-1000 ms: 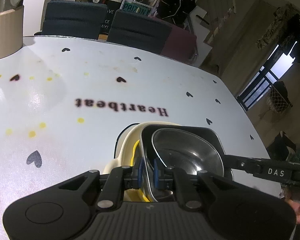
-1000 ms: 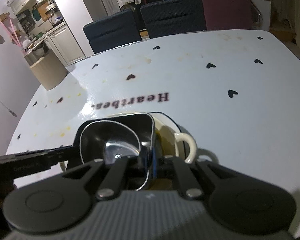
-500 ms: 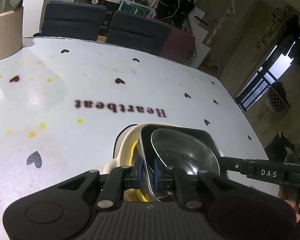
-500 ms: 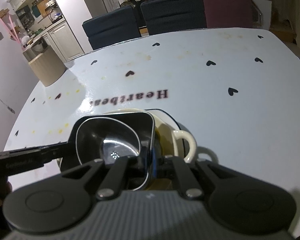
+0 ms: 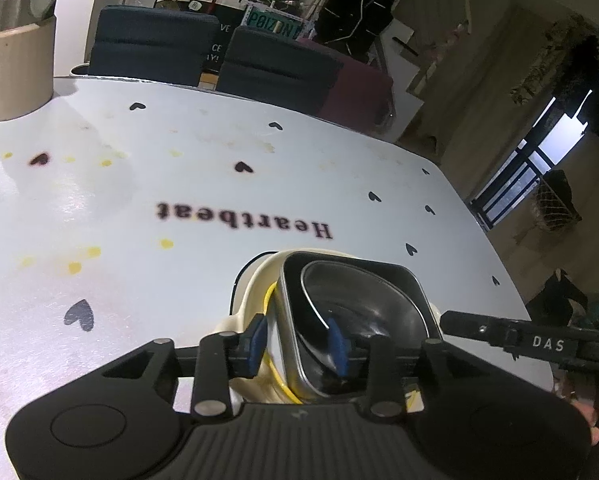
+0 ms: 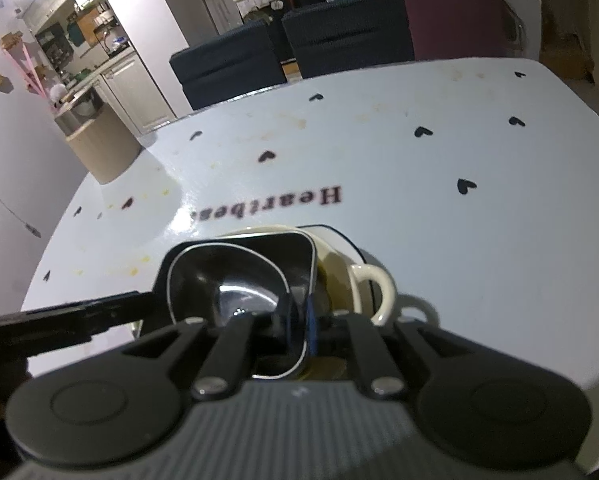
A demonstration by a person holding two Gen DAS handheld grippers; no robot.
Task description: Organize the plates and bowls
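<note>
A squarish steel bowl [image 5: 363, 312] sits nested in a cream bowl with handles [image 5: 255, 284] on the white table. My left gripper [image 5: 297, 344] is open, its blue pads on either side of the steel bowl's left rim without pinching it. My right gripper [image 6: 299, 320] is shut on the steel bowl's [image 6: 235, 280] right rim. The cream bowl's handle [image 6: 375, 292] shows beside it. The right gripper's arm [image 5: 531, 344] reaches in from the right in the left wrist view.
The white table [image 5: 219, 152] carries heart prints, "Heartbeat" lettering and yellow stains. A beige canister [image 5: 17, 48] stands at the far left corner. Dark chairs [image 5: 275, 68] line the far edge. The table's right edge [image 5: 483, 232] drops to the floor.
My left gripper's jaws have opened, letting go of the steel bowl's left rim. The right gripper stays shut on the right rim. The bowls have barely moved.
</note>
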